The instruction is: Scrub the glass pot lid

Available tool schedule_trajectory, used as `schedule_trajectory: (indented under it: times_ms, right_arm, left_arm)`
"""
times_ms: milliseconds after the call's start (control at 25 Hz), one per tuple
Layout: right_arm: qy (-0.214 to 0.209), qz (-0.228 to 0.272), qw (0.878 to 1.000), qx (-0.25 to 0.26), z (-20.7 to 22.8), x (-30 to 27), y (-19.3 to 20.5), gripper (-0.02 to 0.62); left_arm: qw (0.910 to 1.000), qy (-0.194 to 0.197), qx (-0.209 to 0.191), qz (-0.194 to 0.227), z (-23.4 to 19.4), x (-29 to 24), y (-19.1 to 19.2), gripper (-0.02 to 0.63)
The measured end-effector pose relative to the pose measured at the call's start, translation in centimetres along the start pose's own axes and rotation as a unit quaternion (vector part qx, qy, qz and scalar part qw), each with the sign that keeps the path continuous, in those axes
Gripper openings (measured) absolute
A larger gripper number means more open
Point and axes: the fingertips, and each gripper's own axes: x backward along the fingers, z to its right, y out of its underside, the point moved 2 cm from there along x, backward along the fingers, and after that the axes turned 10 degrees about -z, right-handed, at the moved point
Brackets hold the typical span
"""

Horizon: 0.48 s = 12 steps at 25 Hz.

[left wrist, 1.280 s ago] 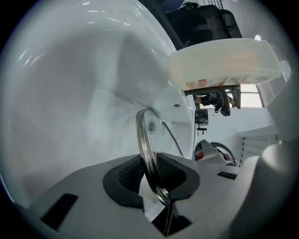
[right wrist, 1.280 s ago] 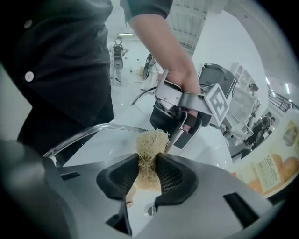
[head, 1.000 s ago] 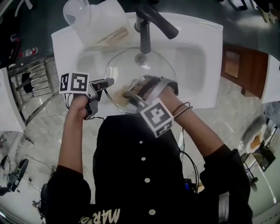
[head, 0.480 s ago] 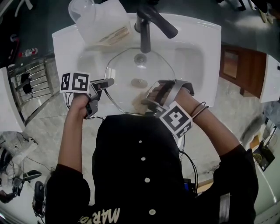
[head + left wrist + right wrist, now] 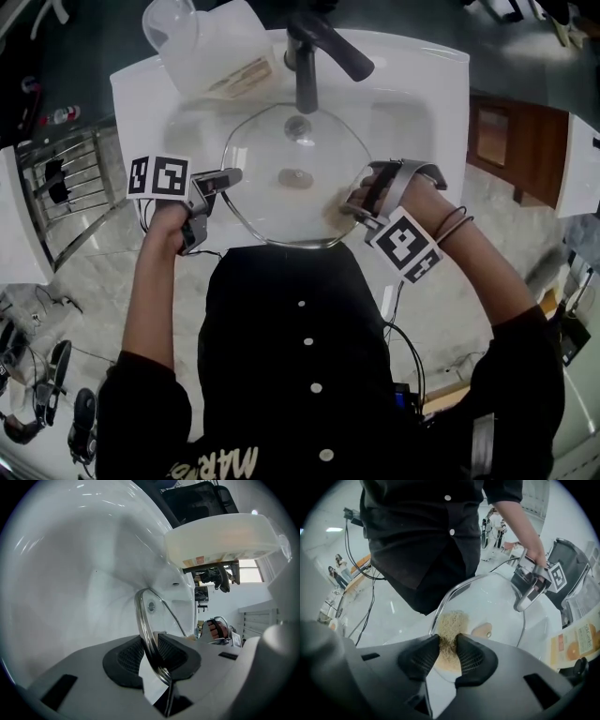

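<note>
As sink (image 5: 427, 112) holds glass pot lid (image 5: 272, 192) | scrub pad (image 5: 450, 623) on lid

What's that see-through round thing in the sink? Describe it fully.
A glass pot lid: round, clear, with a shiny metal rim and a tan knob at its centre. It is in the white sink, below the dark faucet. The left gripper clamps its rim on one side; the right gripper holds a beige scrub pad against the opposite edge.
</note>
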Motion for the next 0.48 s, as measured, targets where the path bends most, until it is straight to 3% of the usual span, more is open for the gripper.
schedule_trajectory:
  times_ms: [280, 480]
  right_arm:
    - [-0.014, -0.027, 1.0, 0.008, -0.8, -0.1, 1.3, 0.124]
    - [0.023, -0.028, 0.999, 0.0, -0.5, 0.0, 1.5, 0.126]
  left_arm:
    - [1.0, -0.007, 0.003, 0.004, 0.2, 0.1, 0.0, 0.11]
    - [0.9993, -0.035, -0.006, 0.014, 0.2, 0.0, 0.0, 0.118]
